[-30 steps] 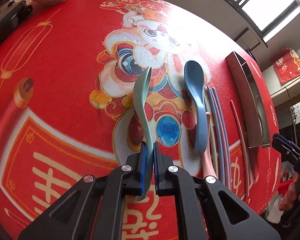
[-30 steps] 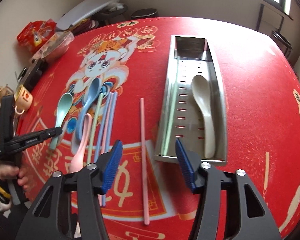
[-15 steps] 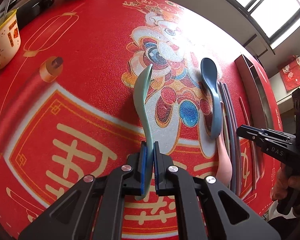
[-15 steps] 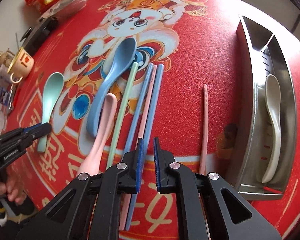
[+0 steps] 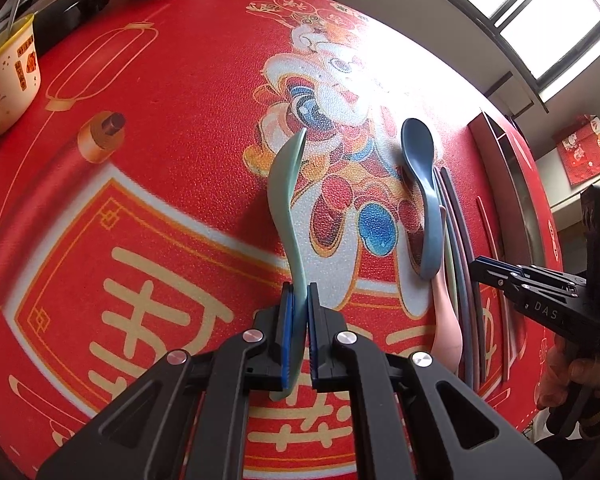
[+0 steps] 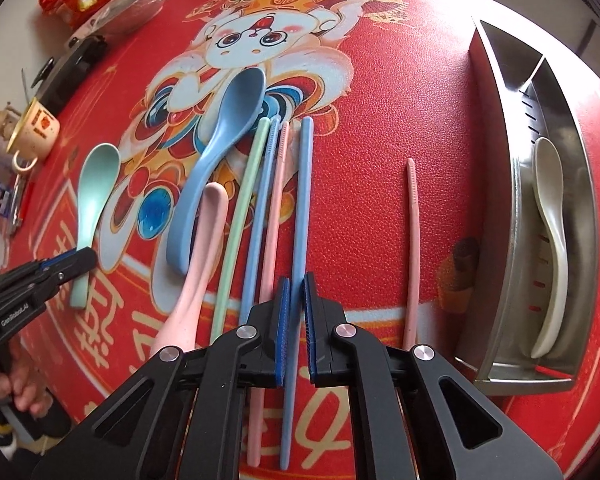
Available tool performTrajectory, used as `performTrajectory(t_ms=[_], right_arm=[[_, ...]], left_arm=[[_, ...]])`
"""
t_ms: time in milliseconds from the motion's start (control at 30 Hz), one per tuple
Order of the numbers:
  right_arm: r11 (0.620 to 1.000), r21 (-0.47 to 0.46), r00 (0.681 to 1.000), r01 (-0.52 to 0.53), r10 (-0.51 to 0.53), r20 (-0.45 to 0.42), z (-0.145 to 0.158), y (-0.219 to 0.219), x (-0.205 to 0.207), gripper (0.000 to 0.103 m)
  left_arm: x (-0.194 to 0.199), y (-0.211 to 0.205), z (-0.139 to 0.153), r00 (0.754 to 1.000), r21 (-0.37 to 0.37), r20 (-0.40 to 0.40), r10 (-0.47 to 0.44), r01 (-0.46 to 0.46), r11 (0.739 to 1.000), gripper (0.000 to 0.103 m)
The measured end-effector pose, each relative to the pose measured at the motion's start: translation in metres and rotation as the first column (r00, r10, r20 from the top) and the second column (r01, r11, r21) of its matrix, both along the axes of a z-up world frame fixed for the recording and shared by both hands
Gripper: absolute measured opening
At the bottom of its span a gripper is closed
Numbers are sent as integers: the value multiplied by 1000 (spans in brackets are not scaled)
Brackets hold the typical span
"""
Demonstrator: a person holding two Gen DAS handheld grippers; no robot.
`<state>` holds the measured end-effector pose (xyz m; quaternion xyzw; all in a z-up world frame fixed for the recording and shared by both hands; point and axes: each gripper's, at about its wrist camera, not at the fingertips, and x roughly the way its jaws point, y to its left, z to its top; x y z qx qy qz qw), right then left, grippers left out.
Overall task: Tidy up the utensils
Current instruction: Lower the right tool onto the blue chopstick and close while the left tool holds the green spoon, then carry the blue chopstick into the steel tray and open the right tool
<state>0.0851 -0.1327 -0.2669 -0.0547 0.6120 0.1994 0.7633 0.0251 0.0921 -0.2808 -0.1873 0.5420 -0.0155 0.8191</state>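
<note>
Most of the sorting is still to do. In the right wrist view only a white spoon [image 6: 550, 216] lies in the steel tray [image 6: 496, 92] along the right edge of the frame; everything else is still out on the red counter [image 6: 380, 128].

At the bottom centre of that view the right claw [image 6: 295, 320] is closed on the rightmost blue chopstick [image 6: 302, 200], whose shaft runs up between the blue pads towards the middle of the frame. Whether it is lifted off the counter I cannot quite tell. Just left of it lie a pink chopstick [image 6: 274, 216], another blue one, a green chopstick [image 6: 240, 216], a pink spoon [image 6: 202, 248] and a blue spoon [image 6: 220, 148]. A lone pink chopstick [image 6: 412, 240] lies between the claw and the tray.

At the bottom centre of the left wrist view the left claw [image 5: 299, 332] grips the handle of a mint spoon [image 5: 286, 192], its bowl pointing up the frame.
</note>
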Motion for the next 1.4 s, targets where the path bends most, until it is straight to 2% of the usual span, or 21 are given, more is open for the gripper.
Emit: performTrajectory(t_ms=[333,800,1133,1400], right_arm=[[999,-35,999,-29,30,26,1,3,-7,7],[999,-27,998,-42,43,35,2,2,-9,7],[997,74,999,24,-23,-24,1,-16,-8,6],[974,205,995,99,-102,4,24,-38,-6,6]], left_arm=[[-2,6,-1,1000,-22,5,9,-8,1000,8],[-5,9,0,1000,-22,9,12,-11,1000,8],[-4,6,2,1000,-5,7,6,-6,1000,8],[-2,2,2,1000,7,3,6,-6,1000,8]])
